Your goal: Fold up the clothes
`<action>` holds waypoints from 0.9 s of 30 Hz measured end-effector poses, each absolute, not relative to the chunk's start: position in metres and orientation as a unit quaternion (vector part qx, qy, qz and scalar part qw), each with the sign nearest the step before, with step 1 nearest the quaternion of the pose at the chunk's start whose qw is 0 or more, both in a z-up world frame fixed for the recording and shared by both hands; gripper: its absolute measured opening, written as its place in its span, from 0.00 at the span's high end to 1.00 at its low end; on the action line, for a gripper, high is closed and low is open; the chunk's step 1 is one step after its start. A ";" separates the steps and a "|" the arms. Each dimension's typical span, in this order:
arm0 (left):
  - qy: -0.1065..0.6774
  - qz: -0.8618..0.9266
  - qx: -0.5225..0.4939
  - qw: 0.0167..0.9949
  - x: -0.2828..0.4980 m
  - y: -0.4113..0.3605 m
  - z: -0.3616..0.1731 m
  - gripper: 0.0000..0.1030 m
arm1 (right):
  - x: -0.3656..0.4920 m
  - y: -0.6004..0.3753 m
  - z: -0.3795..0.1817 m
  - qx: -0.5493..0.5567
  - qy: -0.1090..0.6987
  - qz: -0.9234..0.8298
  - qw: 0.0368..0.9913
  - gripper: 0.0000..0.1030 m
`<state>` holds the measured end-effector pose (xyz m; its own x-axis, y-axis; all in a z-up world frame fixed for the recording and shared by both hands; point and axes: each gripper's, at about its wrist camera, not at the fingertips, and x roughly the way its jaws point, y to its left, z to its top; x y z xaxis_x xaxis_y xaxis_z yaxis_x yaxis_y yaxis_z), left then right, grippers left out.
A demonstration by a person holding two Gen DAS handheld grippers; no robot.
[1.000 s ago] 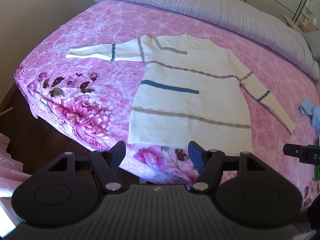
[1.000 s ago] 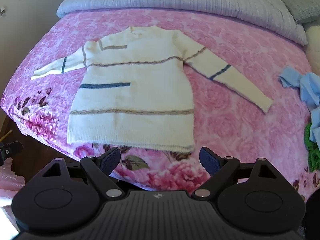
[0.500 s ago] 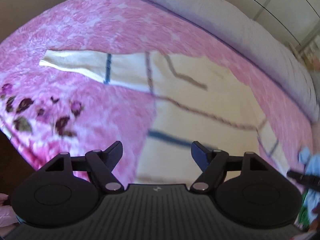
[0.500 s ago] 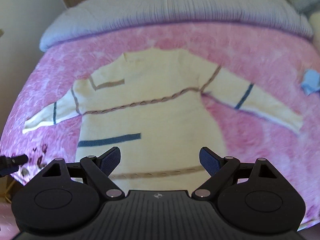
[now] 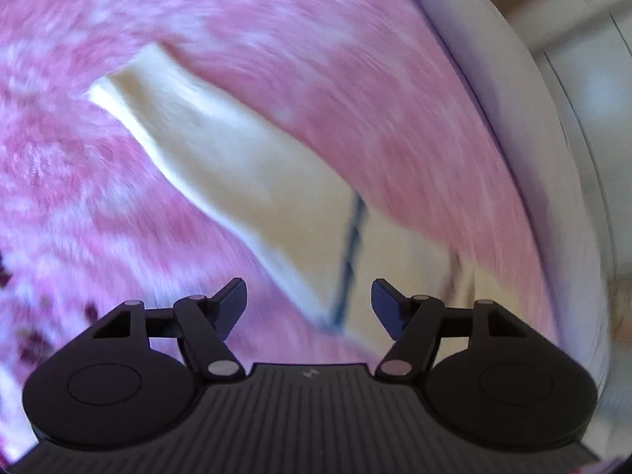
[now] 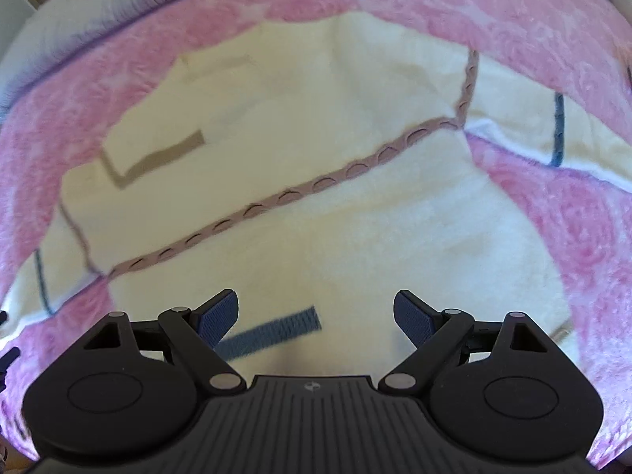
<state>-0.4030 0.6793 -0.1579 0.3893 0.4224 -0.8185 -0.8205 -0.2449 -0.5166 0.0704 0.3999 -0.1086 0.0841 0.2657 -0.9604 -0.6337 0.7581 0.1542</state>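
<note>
A cream knit sweater (image 6: 316, 150) with tan and blue stripes lies flat, front up, on a pink floral bedspread (image 6: 553, 217). My right gripper (image 6: 316, 316) is open and empty, low over the sweater's chest near a short blue stripe (image 6: 272, 333). My left gripper (image 5: 308, 300) is open and empty, just above the sweater's left sleeve (image 5: 237, 166), close to its thin blue band (image 5: 347, 260). The sleeve's cuff (image 5: 114, 94) lies ahead to the upper left. The left wrist view is blurred by motion.
A pale lavender quilt (image 6: 98, 8) runs along the far side of the bed and shows in the left wrist view (image 5: 513, 79) too. The sweater's right sleeve (image 6: 561, 118) stretches to the right. A wardrobe front (image 5: 592, 39) stands beyond the bed.
Both grippers have moved forward and down over the bed: the left toward the left sleeve, the right over the chest. The sweater has not moved. Both stay open.
</note>
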 end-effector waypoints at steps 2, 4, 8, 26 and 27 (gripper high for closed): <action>0.145 0.549 -0.597 0.567 -0.419 0.690 -0.171 0.36 | 0.073 0.411 -0.115 -0.160 0.602 0.309 0.719 0.14; 0.134 0.564 -0.593 0.558 -0.425 0.697 -0.177 0.37 | 0.076 0.422 -0.122 -0.167 0.603 0.306 0.717 0.14; 0.123 0.584 -0.577 0.558 -0.422 0.705 -0.180 0.40 | 0.082 0.440 -0.133 -0.179 0.602 0.305 0.716 0.14; 0.160 0.270 -0.426 0.849 -0.104 0.608 -0.071 0.87 | 0.179 0.372 -0.133 -0.125 0.593 0.275 0.746 0.14; 0.185 0.244 -0.430 0.850 -0.077 0.595 -0.084 0.81 | 0.186 0.366 -0.131 -0.121 0.591 0.274 0.749 0.14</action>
<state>-0.0767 0.5950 -0.0839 0.8129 0.2558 -0.5233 -0.5731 0.5119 -0.6400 0.1858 0.3658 -0.1311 0.1516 0.2683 -0.9513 -0.5538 0.8203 0.1431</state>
